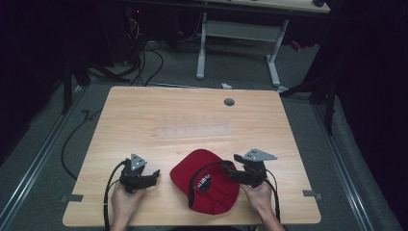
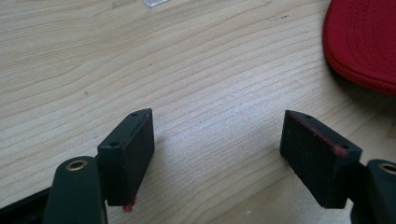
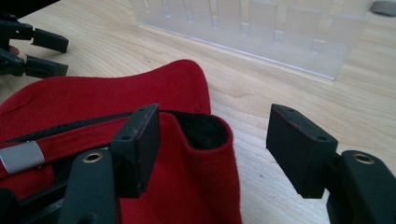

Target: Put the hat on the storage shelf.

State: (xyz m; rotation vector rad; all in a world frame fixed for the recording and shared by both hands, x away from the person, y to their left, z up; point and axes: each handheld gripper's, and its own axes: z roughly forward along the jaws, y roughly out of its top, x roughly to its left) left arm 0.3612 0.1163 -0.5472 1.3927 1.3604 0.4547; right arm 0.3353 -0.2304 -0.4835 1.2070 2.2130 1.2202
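Observation:
A red cap lies upside down near the table's front edge, its black inner band facing up. My right gripper is at the cap's right side, pointing left. In the right gripper view the gripper is open, and the cap's raised rim lies between the jaws, nearer the left one, unclamped. My left gripper rests left of the cap, apart from it. It is open over bare wood, with the cap's brim off to the upper right.
A clear plastic rack sits at mid-table, and stands just beyond the cap in the right gripper view. A grey grommet marks the far side of the wooden table. Cables and desk legs lie on the floor behind.

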